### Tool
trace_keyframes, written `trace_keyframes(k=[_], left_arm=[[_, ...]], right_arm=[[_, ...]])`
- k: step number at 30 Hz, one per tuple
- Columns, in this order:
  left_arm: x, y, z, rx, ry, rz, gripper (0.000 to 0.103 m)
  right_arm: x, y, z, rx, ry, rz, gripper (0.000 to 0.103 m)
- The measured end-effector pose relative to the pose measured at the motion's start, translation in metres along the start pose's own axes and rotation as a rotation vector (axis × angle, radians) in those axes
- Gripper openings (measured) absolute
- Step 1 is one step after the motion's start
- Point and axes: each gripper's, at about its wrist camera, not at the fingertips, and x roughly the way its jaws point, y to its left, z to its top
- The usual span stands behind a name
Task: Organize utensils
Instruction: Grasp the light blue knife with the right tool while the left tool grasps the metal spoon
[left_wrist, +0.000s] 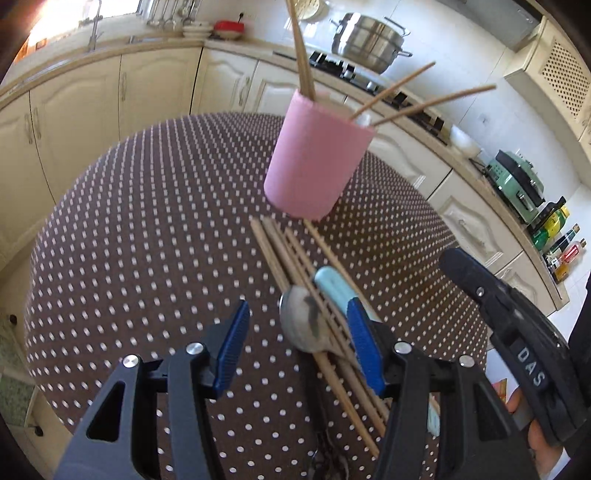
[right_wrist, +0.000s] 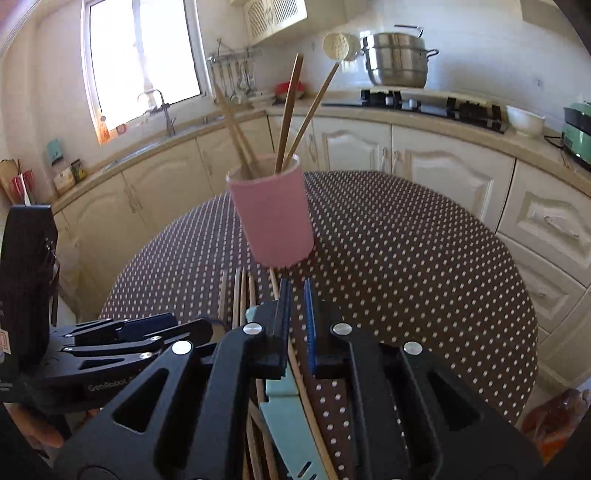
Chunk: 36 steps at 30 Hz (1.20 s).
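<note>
My left tongs (left_wrist: 295, 339) tilt down toward the table, ribbed blue pads about half open, gripping nothing. A rounded steel spoon (left_wrist: 303, 325) with a smooth pale-blue handle lies between them, on a row of slim wooden chopsticks (left_wrist: 291, 258) that runs ahead. My right tongs (right_wrist: 297, 314), also pitched down, are closed to a narrow slit and empty, just above the chopsticks. Straight ahead of both stands a matte pink cylindrical holder (left_wrist: 314, 162) with more chopsticks fanning out, on the brown polka-dot tablecloth (left_wrist: 147, 221).
</note>
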Motion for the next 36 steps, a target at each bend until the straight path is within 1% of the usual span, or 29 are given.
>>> trace_keyframes(k=[1, 2, 3, 5, 6, 7, 8, 9, 11, 14, 19, 22, 23, 28, 31, 33, 36], left_arm=[[0.003, 0.0, -0.001, -0.001, 0.009, -0.002, 0.048], [0.007, 0.0, -0.002, -0.001, 0.023, -0.006, 0.042], [0.009, -0.001, -0.002, -0.004, 0.031, -0.01, 0.04], [0.015, 0.0, -0.002, -0.013, 0.045, -0.018, 0.03], [0.018, 0.0, -0.001, -0.018, 0.05, -0.022, 0.022], [0.019, 0.001, -0.001, -0.023, 0.049, -0.021, 0.019], [0.02, 0.002, 0.0, -0.03, 0.045, -0.017, 0.011], [0.022, 0.002, 0.001, -0.032, 0.046, -0.02, 0.007], [0.022, 0.0, 0.003, -0.039, 0.036, -0.029, 0.007], [0.014, 0.0, 0.007, -0.036, 0.0, -0.023, 0.006], [0.001, 0.003, 0.014, -0.021, -0.028, -0.012, 0.005], [-0.001, 0.006, 0.016, -0.021, -0.023, -0.002, 0.005], [-0.001, 0.007, 0.017, -0.026, -0.02, -0.002, 0.005], [0.001, 0.01, 0.017, -0.03, -0.013, -0.005, 0.005], [0.004, 0.012, 0.018, -0.035, -0.006, -0.011, 0.005], [0.006, 0.012, 0.019, -0.037, -0.003, -0.012, 0.005], [0.009, 0.011, 0.021, -0.038, -0.001, -0.02, 0.005]], right_arm=[[0.001, 0.0, -0.001, -0.004, 0.009, 0.001, 0.009], [0.002, 0.0, -0.003, -0.008, 0.019, 0.004, 0.013], [0.004, 0.001, -0.004, -0.01, 0.034, 0.007, 0.016], [0.006, 0.0, -0.006, -0.013, 0.058, 0.015, 0.031], [0.008, 0.0, -0.007, -0.018, 0.075, 0.02, 0.032], [0.009, 0.001, -0.006, -0.026, 0.086, 0.023, 0.033], [0.011, 0.002, -0.007, -0.036, 0.101, 0.023, 0.033], [0.014, 0.003, -0.007, -0.045, 0.117, 0.02, 0.033], [0.022, 0.003, -0.01, -0.058, 0.163, 0.019, 0.033], [0.033, 0.004, -0.012, -0.082, 0.226, 0.021, 0.033], [0.042, 0.012, -0.013, -0.14, 0.285, 0.036, 0.032], [0.048, 0.02, -0.012, -0.181, 0.319, 0.049, 0.032], [0.051, 0.022, -0.012, -0.192, 0.334, 0.053, 0.027], [0.065, 0.027, -0.013, -0.215, 0.396, 0.042, 0.022], [0.07, 0.024, -0.01, -0.203, 0.424, 0.048, 0.022], [0.079, 0.023, -0.009, -0.212, 0.463, 0.043, 0.023], [0.086, 0.023, -0.005, -0.216, 0.478, 0.053, 0.022]])
